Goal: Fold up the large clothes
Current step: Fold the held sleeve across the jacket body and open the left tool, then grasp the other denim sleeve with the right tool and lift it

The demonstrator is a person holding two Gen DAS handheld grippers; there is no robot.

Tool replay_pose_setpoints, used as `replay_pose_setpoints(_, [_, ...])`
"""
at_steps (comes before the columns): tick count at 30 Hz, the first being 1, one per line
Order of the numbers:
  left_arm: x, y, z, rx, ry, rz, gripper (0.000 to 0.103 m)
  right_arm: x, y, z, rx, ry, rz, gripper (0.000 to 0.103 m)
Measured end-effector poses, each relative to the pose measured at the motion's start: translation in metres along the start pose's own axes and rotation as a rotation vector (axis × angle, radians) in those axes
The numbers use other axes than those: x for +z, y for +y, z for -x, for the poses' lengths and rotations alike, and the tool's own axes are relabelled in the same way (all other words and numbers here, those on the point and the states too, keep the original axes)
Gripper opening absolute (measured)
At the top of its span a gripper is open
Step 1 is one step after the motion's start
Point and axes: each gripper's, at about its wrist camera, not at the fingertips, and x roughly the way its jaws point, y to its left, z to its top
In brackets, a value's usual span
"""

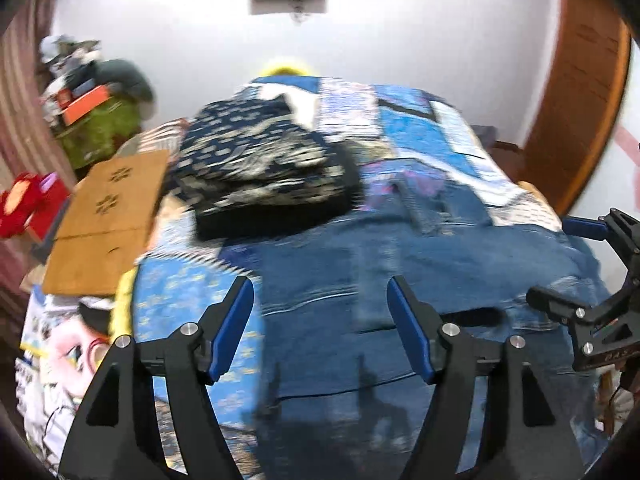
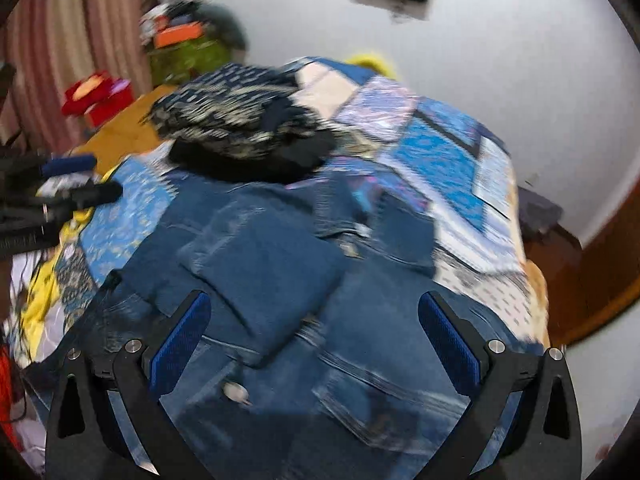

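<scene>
Jeans (image 2: 280, 264) lie flat on patchwork bedspread (image 1: 432, 136), partly folded, just before stack of folded clothes (image 1: 264, 172). L gripper (image 1: 320, 304) & R gripper (image 2: 314, 312) both wide, nothing held. Next: grab hem edges evenly, fold square, keep seams aligned.

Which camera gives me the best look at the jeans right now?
The right wrist view: the jeans fill its centre, with a folded part, pocket, seams and a metal button visible, though blurred. The left wrist view shows them only as a flatter, motion-smeared blue expanse with little detail.
</scene>
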Motion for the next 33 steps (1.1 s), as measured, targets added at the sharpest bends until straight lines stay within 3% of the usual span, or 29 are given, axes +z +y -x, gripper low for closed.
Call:
replay_pose_setpoints(9, [-0.033,0.054,-0.016,0.063,0.072,0.081,0.068,0.018,0.065,-0.067,0.104,0.140,0.172,0.101])
replay_pose_setpoints(16, [-0.048,0.060,-0.030,0.051,0.110,0.105,0.068,0.015,0.086,-0.111,0.078,0.265,0.248,0.080])
replay_pose_setpoints(18, [-0.049,0.059,-0.032,0.049,0.113,0.102,0.068,0.013,0.082,-0.118,0.102,0.273,0.223,0.079])
replay_pose_setpoints(19, [-0.050,0.058,-0.033,0.048,0.116,0.100,0.068,0.013,0.079,-0.118,0.116,0.273,0.203,0.071])
replay_pose_setpoints(20, [-0.051,0.057,-0.037,0.049,0.124,0.098,0.068,0.014,0.075,-0.119,0.135,0.280,0.179,0.055])
replay_pose_setpoints(22, [-0.053,0.056,-0.041,0.046,0.138,0.098,0.068,0.017,0.070,-0.121,0.179,0.299,0.143,0.045])
replay_pose_setpoints(25, [-0.053,0.051,-0.046,0.035,0.152,0.099,0.068,0.016,0.065,-0.115,0.233,0.277,0.101,0.020])
replay_pose_setpoints(33, [-0.041,0.028,-0.045,0.012,0.140,0.062,0.068,0.018,0.031,-0.062,0.186,0.124,0.009,0.014])
